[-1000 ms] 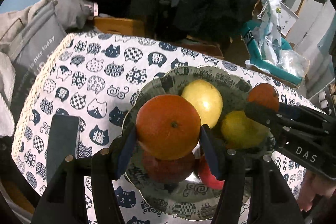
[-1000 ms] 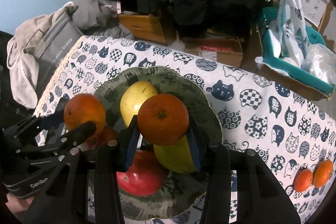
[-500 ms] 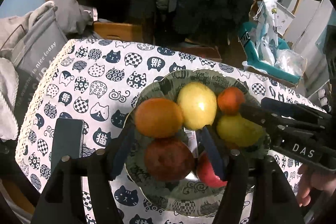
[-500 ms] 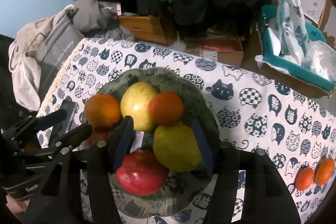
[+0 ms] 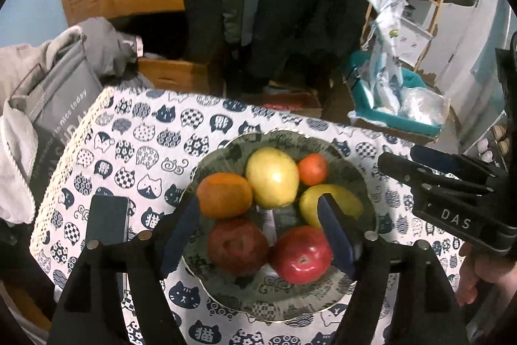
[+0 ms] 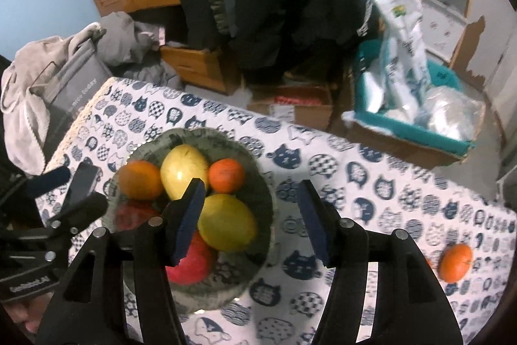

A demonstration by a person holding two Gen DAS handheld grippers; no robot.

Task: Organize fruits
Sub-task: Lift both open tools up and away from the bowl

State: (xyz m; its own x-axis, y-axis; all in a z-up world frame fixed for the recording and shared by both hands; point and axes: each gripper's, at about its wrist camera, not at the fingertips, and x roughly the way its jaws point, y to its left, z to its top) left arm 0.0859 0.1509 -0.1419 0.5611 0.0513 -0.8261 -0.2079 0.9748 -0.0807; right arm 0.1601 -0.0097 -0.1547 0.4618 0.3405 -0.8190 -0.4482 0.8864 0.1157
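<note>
Both grippers hang empty over the table with the cat-print cloth (image 6: 404, 202), and what matters for the coming move is where the loose fruit lies. In the right wrist view a single mandarin (image 6: 456, 262) sits on the cloth far off to the right, well apart from the plate (image 6: 258, 180) and near the table's right edge; a sliver of orange at its left edge may be a second one, though that cannot be told for sure. It lies to the right of the right gripper (image 6: 250, 223) and slightly nearer than its tips, so that hand looks the closer one, while the left gripper (image 5: 261, 225) hovers directly above the plate on the opposite side. The mandarin is roundish, with no long axis to line up on. The right gripper's jaws have just been opening and now stand apart with nothing between them, only the plate's right rim and cloth below. The left gripper's jaws have likewise just been opening and hold nothing; through their gap the plate's fruit shows: an orange (image 5: 224, 195), a yellow apple (image 5: 272, 177), a small mandarin (image 5: 312, 168), a lemon-yellow fruit (image 5: 310, 202) and two red apples. The likely next step is a swing of the right hand rightward and down toward the stray mandarin.
</note>
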